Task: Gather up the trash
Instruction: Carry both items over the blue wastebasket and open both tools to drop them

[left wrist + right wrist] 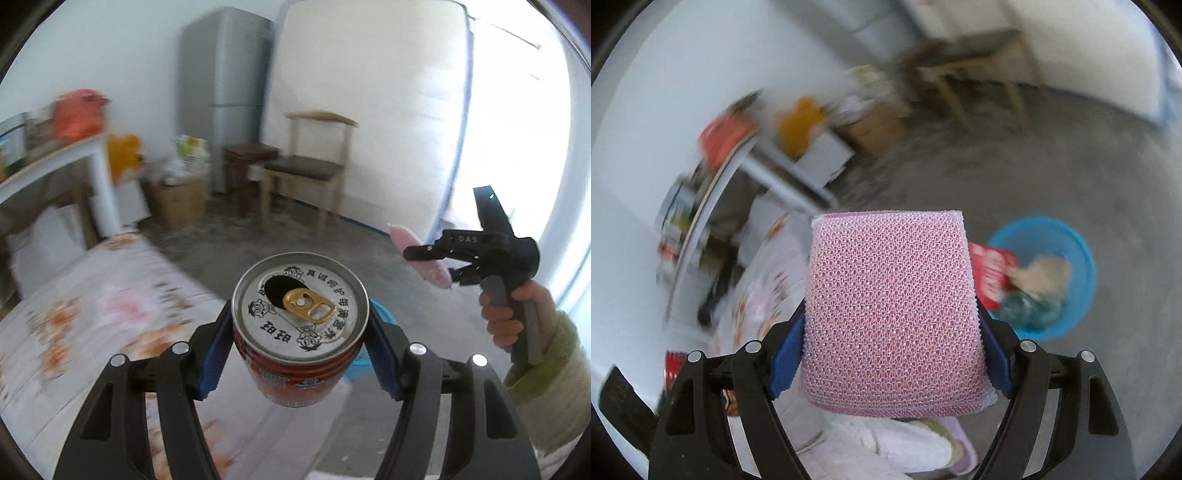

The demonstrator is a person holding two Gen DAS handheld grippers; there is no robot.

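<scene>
My left gripper (299,332) is shut on a red drink can (301,306) with a silver top and a gold pull tab, and holds it upright above the bed's edge. A blue basin (384,314) shows partly behind the can. My right gripper (890,325) is shut on a pink mesh sponge (890,295). In the left wrist view, a hand holds this right gripper (432,258) with the sponge (437,275) off to the right. On the floor, right of the sponge, the blue basin (1082,258) holds a red packet (993,273), crumpled paper (1045,273) and a clear bottle (1023,308).
A bed with a floral sheet (92,317) lies at the left. A wooden chair (306,170), a dark stool (247,155), a grey fridge (225,92) and a cardboard box (177,199) stand at the far wall. A cluttered table (55,158) is at the left. The floor is bare concrete (1071,166).
</scene>
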